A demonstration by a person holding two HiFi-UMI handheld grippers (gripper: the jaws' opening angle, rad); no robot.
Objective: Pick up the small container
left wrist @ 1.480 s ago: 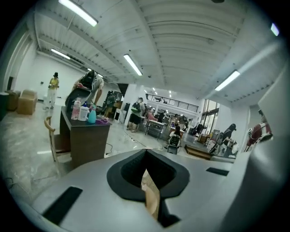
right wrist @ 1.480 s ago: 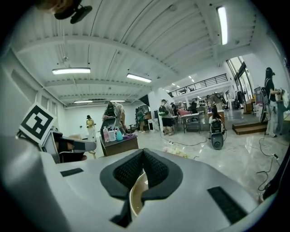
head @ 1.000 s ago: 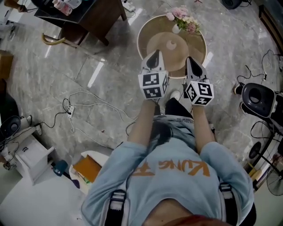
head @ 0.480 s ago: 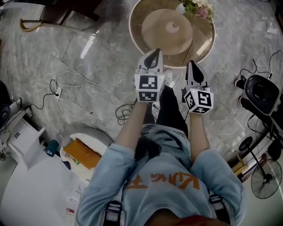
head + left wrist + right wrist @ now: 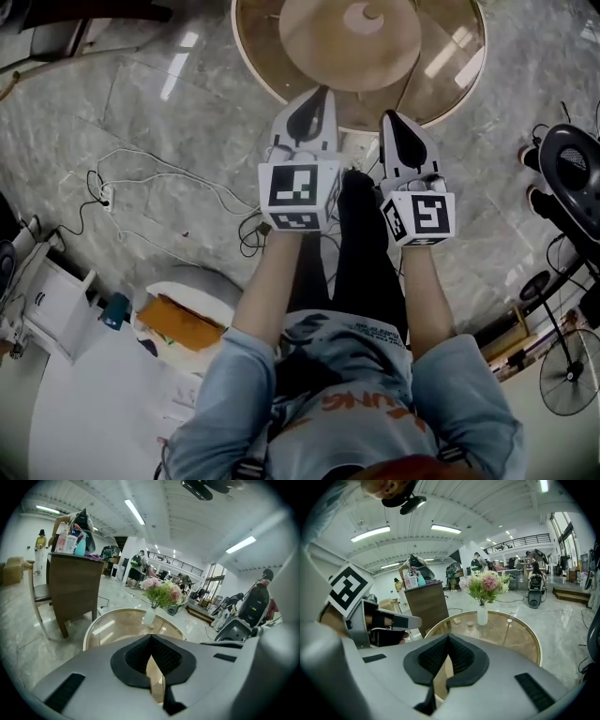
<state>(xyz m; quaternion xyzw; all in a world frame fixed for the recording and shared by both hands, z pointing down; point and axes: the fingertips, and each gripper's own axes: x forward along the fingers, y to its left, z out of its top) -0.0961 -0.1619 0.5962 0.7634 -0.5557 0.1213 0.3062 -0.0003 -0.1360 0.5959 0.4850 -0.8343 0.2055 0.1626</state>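
1. While the person stands short of the round glass desk [image 5: 450, 84] at the top of the head view, neither gripper holds anything. The left tongs [image 5: 151, 654] and right tongs [image 5: 446, 654] each have their jaws pressed together at the tips, with only the desk showing through the slit below.
2. The small container [image 5: 470, 623] is probably the low round piece at the centre of the right gripper view, just left of the white vase [image 5: 482, 614]. It is too small to be sure, and a pale block [image 5: 456, 620] lies near it.
3. Step in hand, as judged: the approach, with the target well apart from both tongs.
4. To do it well:
   - Part one pair of jaws before arriving.
   - Come in on the side away from the vase.
   - Straddle the container.
   - Close only once it sits between the pads.
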